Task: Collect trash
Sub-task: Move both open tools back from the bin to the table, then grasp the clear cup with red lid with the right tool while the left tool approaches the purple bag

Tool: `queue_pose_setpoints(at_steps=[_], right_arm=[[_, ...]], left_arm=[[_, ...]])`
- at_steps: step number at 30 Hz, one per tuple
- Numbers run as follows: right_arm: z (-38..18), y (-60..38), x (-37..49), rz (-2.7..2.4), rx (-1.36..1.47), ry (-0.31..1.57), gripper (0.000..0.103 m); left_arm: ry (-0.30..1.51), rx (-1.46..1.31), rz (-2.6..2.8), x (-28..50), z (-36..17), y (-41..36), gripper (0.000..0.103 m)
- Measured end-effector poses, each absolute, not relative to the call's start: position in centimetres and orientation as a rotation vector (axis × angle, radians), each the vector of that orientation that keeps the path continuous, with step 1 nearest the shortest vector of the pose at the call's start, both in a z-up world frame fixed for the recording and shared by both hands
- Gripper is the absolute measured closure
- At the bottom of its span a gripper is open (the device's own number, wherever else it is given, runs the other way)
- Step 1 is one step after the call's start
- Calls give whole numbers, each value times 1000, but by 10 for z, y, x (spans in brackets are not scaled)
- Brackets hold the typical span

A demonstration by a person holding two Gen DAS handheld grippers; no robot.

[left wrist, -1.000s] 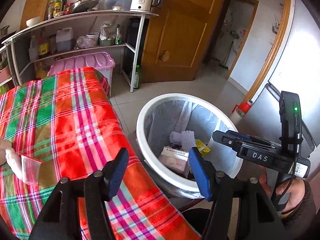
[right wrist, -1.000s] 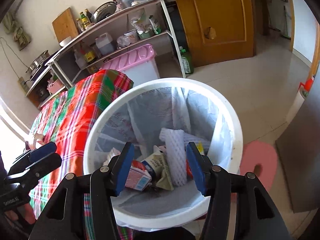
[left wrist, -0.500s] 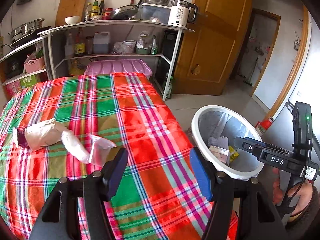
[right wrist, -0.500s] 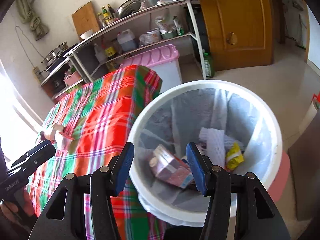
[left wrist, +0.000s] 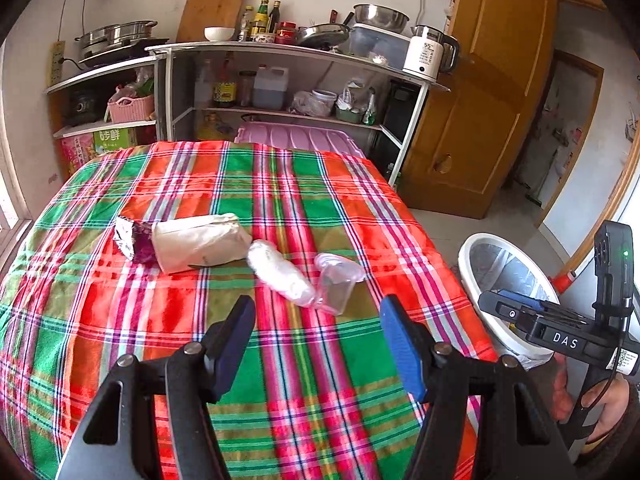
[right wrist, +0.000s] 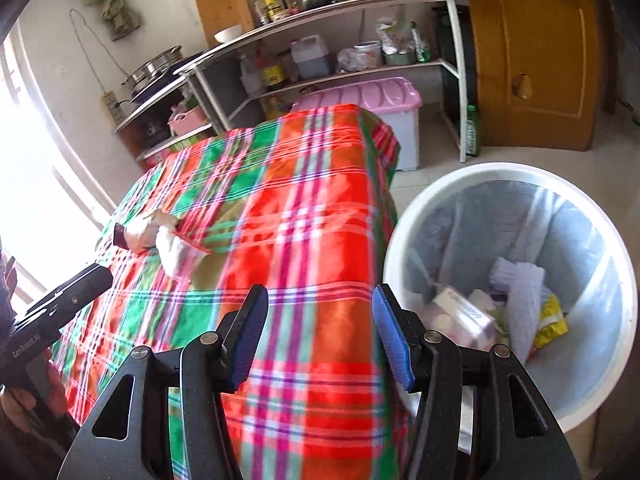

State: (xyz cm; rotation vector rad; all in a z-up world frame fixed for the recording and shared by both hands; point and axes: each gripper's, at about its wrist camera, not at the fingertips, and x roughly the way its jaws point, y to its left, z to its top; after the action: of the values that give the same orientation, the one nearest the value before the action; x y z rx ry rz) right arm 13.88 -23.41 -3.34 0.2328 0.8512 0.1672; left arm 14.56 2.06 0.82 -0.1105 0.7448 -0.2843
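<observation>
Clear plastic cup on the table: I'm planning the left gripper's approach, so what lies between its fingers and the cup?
In the left wrist view, only bare plaid tablecloth separates the open left gripper from the clear plastic cup.

- The left gripper (left wrist: pixel 318 340), empty with jaws apart, has swung from over the white bin (left wrist: pixel 476 252) to above the plaid table (left wrist: pixel 160 320), facing a paper bag (left wrist: pixel 200 242), plastic wad (left wrist: pixel 280 272) and clear cup (left wrist: pixel 338 284).
- The right gripper (right wrist: pixel 318 334), also parted, has drifted off the bin toward the table edge.

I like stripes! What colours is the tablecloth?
Red, green and pink plaid tablecloth, clearest in the left wrist view.
</observation>
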Motion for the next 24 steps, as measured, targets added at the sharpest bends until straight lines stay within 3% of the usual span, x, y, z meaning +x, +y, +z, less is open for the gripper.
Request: queue_pose_setpoints(at_steps=[24], right_arm=[[-59,-118,209,312,290,953,48]], left_arm=[[779,-240,-112,183,-11,147,31]])
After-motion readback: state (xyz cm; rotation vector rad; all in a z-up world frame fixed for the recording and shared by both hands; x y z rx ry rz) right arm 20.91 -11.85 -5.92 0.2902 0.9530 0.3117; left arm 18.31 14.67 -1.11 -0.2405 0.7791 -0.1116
